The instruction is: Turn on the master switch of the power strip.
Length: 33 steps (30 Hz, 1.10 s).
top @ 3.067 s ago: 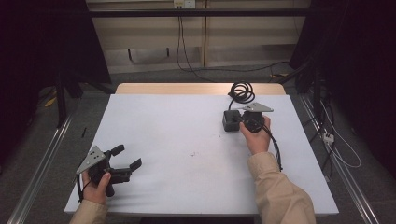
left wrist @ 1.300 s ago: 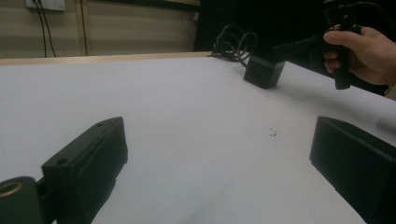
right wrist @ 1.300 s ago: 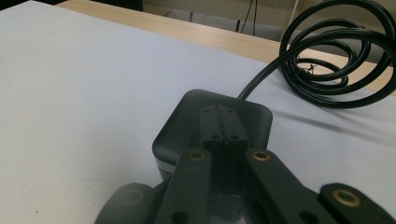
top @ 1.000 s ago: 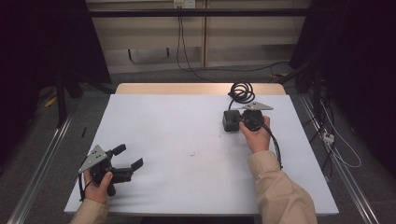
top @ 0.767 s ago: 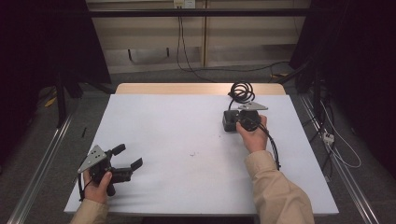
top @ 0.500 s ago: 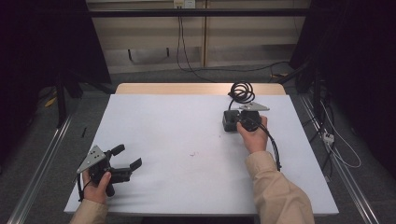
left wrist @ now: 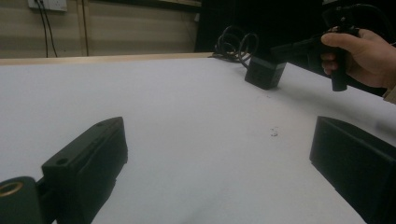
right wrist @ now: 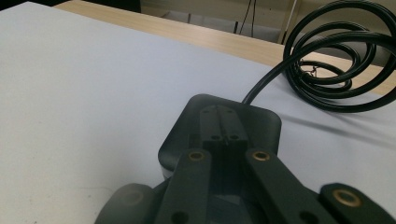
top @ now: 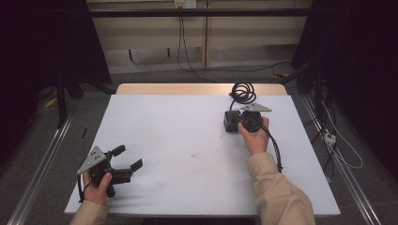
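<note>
White sheeting covered the bench, with a strip of pale wood bare along its far edge and dark curtains on either side.

Nearest the person, at the bench's front left corner, the left claw was held low over the surface, its jaws spread wide with nothing between them; in the left gripper view the two black jaws stood well apart over bare white. It looked idle, well apart from the work.

A small dark speck lay near the middle of the bench, between the two hands.

Farther off on the right side, the right hand held the right claw down on a small black rounded-corner box of matt plastic, which rested flat on the bench. In the right gripper view the jaws came together to a narrow point directly over the box's top, drawn shut or nearly so; whether they gripped any part of the box or merely pressed on it could not be told.

Beyond the box, its thick black cable ran into a loose coil lying at the far edge, partly over the wooden strip.

By my reading the work was at an early stage: the box had been reached and contacted, yet it sat on the bench with the cable coiled, so any lifting, moving or uncoiling remained to be done.
</note>
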Available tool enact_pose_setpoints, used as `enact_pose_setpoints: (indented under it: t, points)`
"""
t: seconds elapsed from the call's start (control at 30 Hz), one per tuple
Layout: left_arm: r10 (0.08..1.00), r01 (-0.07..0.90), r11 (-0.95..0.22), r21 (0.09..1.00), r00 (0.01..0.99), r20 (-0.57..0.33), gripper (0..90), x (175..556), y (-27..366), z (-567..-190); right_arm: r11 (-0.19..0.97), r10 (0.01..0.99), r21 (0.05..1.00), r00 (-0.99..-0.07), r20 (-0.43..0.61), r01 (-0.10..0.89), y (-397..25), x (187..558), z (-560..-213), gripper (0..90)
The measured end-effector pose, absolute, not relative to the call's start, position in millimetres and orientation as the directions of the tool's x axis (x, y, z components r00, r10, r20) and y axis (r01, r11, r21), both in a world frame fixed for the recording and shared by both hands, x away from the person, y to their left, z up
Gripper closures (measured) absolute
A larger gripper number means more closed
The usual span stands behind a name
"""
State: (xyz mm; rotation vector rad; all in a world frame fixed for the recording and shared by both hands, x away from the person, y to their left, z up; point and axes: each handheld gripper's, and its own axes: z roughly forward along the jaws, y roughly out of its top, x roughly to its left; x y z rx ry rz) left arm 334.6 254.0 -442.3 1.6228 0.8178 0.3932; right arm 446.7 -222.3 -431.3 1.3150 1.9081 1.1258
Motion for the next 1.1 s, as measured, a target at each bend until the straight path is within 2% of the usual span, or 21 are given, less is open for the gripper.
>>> enact_pose_setpoints:
  t: [0.53, 0.6, 0.83, 1.1]
  points:
    - [0.700, 0.287, -0.029, 0.957, 0.690, -0.186, 3.7, 333.2, 255.6, -441.7, 0.138, 0.934, 0.882, -0.356, 0.036, 0.451, -221.6, 444.7, -432.1, 89.6]
    - [0.702, 0.291, -0.029, 0.956, 0.687, -0.188, 3.7, 333.0, 256.4, -442.0, 0.139, 0.934, 0.888, -0.357, 0.030, 0.439, -220.4, 443.8, -431.1, 81.8]
    - [0.702, 0.288, -0.030, 0.957, 0.688, -0.185, 3.7, 332.3, 256.8, -441.6, 0.130, 0.925, 0.897, -0.379, 0.044, 0.422, -218.8, 438.2, -425.7, 66.7]
    - [0.698, 0.288, -0.033, 0.957, 0.692, -0.183, 3.7, 332.5, 256.2, -441.3, 0.111, 0.908, 0.886, -0.409, 0.095, 0.451, -220.6, 427.1, -419.2, 42.8]
